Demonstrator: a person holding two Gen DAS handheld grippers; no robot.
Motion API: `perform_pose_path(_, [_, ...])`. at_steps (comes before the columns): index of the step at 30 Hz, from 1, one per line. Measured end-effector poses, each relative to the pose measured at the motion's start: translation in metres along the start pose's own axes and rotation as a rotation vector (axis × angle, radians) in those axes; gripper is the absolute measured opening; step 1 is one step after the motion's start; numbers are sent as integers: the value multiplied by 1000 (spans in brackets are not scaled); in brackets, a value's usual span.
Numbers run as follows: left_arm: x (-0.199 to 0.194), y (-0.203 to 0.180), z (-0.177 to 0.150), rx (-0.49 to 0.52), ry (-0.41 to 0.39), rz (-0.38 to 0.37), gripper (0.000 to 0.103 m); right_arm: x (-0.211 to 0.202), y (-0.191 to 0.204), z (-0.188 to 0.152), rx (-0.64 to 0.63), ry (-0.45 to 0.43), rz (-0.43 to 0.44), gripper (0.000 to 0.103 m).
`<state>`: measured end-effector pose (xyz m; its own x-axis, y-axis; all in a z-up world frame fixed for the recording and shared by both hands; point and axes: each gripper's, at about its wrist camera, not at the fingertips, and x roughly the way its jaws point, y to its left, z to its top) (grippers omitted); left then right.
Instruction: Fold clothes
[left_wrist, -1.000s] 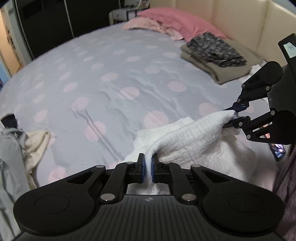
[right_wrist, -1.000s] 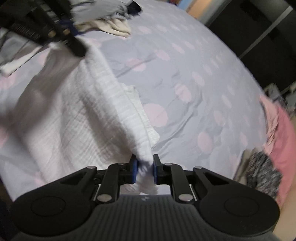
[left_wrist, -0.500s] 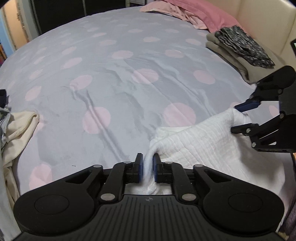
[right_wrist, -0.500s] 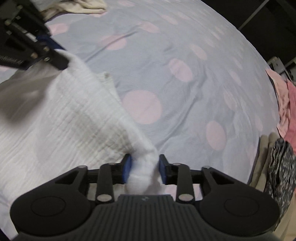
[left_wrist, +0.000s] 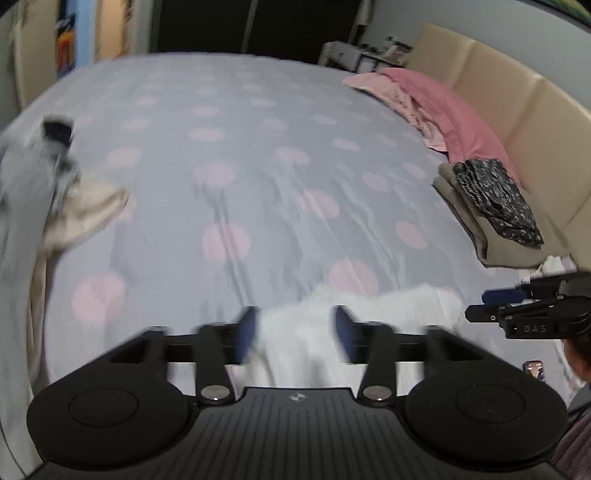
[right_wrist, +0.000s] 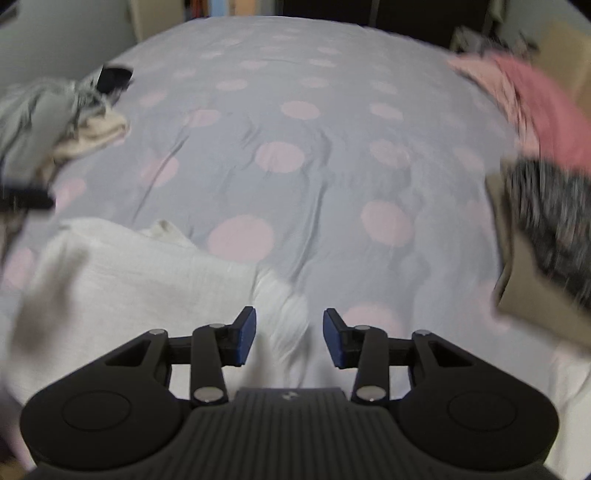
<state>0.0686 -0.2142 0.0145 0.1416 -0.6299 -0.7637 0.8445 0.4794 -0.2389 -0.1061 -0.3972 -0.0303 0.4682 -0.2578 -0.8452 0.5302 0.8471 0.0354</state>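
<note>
My left claw (left_wrist: 293, 334) is spreading its jaws, the white crinkled cotton cloth (left_wrist: 369, 325) loose between the blue pads, untouched. My right claw (right_wrist: 289, 334) is opening too, a fold of the same cloth (right_wrist: 147, 280) lying between its pads, free of both. The cloth rests at the near edge of the grey bedsheet with pink dots (right_wrist: 314, 166). A folded stack of olive and patterned clothes (left_wrist: 495, 206) sits by the beige headboard (left_wrist: 517, 103).
</note>
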Motion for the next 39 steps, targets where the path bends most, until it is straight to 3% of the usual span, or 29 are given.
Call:
perform_pose_path(3, [7,8,-10,-56,21,5,54,-1,-13,-16,117,-25,54,58])
perform_pose_path(10, [41,28,-18,-132,45,29,56,27,-32,-23,303,-18,99,61])
perform_pose_path(12, [49,30,-17,-148,46,11,51,36,-34,-21,334,-14,104,61])
perform_pose_path(14, [56,29,-15,-148,48,-7,32,46,-34,-19,362,-1,124,61])
perform_pose_path(16, [58,24,-14,-116,39,-5,21,53,-31,-18,377,10,166,54])
perform_pose_path(18, [52,17,-14,-74,-2,-8,16,53,-26,-17,374,9,182,26])
perform_pose_path(19, [47,14,-12,-54,-30,-15,15,48,-24,-16,365,-2,166,15])
perform_pose_path(20, [41,10,-10,-34,-60,-25,14,43,-21,-16,356,-14,149,11])
perform_pose_path(24, [30,-3,-3,48,-144,-19,14,16,-22,-16,384,-98,98,10])
perform_pose_path(27, [48,-4,-1,61,-116,13,14,13,-26,-14,392,-129,78,10])
perform_pose_path(33, [93,-1,-8,92,21,106,14,58,-27,-13,374,-27,45,10])
perform_pose_path(39, [107,-3,-18,130,57,148,15,84,-23,-9,334,37,35,12])
